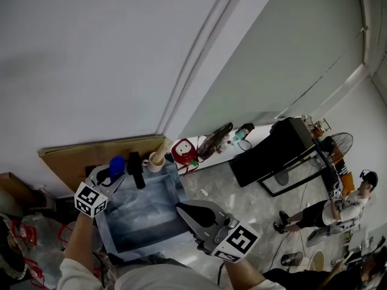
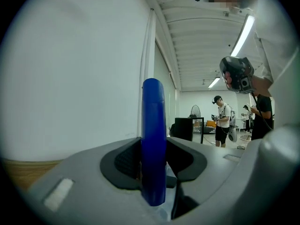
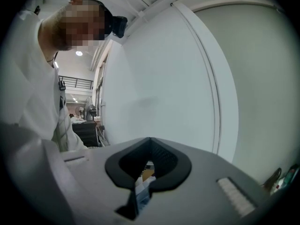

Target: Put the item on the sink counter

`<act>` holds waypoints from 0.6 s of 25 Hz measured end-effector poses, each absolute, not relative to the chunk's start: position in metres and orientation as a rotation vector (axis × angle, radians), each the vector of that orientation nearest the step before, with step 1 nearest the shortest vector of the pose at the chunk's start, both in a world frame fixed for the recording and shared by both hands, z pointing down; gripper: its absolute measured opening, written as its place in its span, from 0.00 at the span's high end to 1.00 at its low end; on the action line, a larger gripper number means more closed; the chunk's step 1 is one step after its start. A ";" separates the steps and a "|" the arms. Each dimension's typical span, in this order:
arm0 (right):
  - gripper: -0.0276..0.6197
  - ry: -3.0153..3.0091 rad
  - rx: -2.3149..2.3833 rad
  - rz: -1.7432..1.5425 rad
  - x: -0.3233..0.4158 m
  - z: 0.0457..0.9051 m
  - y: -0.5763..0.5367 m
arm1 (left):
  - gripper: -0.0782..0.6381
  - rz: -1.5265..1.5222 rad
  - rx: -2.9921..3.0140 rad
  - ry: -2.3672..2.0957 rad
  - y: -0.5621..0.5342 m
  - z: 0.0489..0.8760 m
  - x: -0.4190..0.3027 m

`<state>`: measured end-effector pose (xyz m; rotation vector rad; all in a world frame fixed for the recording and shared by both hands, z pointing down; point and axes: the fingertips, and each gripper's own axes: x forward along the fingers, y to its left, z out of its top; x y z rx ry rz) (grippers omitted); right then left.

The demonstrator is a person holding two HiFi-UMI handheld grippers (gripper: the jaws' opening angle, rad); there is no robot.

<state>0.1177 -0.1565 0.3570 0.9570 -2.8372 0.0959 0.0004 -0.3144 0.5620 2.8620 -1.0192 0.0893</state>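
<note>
Left gripper (image 2: 154, 165) was clamped on an upright blue item (image 2: 153, 121), with a pad pressed against each side. In the head view the item was at the back-left corner of the sink (image 1: 115, 237), just beside a black fixture (image 1: 136, 170) and near a cup (image 1: 155, 161). Right gripper (image 3: 147, 168) had its jaws together with nothing gripped, at the sink's near-right edge.
</note>
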 end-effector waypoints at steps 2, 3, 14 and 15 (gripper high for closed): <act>0.95 -2.830 0.953 0.097 0.116 0.359 -0.159 | 0.67 0.095 2.855 -1.029 -0.320 0.571 -0.001; 0.95 -2.826 0.951 0.099 0.116 0.361 -0.160 | 0.67 0.096 2.850 -1.034 -0.322 0.576 -0.002; 0.95 -2.801 0.917 0.105 0.102 0.374 -0.174 | 0.67 0.119 2.804 -1.053 -0.338 0.615 -0.010; 0.95 -2.800 0.913 0.103 0.101 0.374 -0.176 | 0.67 0.120 2.800 -1.055 -0.340 0.618 -0.011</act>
